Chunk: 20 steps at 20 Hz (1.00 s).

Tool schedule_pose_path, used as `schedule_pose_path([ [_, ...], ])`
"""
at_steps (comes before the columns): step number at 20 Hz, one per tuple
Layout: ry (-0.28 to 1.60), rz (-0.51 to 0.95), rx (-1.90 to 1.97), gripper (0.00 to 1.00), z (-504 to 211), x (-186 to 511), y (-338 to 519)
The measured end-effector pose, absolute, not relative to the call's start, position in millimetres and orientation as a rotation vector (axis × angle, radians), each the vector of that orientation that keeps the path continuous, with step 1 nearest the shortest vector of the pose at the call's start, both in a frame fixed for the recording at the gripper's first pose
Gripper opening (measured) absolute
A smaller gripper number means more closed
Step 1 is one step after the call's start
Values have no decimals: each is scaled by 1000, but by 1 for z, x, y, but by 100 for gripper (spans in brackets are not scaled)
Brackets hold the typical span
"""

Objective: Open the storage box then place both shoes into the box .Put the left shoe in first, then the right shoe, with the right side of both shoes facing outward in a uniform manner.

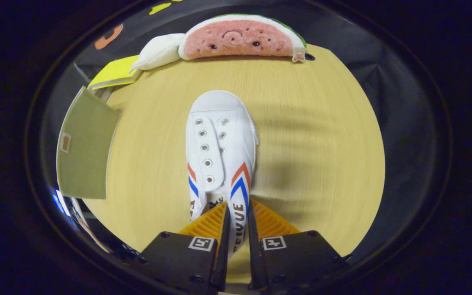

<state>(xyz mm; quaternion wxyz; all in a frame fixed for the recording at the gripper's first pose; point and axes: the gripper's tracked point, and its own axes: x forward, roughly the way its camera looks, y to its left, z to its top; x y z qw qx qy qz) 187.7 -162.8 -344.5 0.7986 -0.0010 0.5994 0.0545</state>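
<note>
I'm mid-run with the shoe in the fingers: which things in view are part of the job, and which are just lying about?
Part of the job:
- white shoe, its side wall clamped between the gripper fingers
- open flap of the storage box, beside the table

Lying about:
- watermelon plush
- white plush
- yellow booklet

The shoe [221, 151] has its heel hidden between the tongs [238, 213]; the storage box [83, 149] is cut off.
</note>
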Motion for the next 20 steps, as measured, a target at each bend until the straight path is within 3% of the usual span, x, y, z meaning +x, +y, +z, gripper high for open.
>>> schedule_pose_path([
  [4, 1296, 136, 24, 19, -340, 179, -151],
  [6, 1287, 141, 21, 8, -332, 176, -148],
  [20, 1085, 83, 186, 7, -240, 172, -84],
])
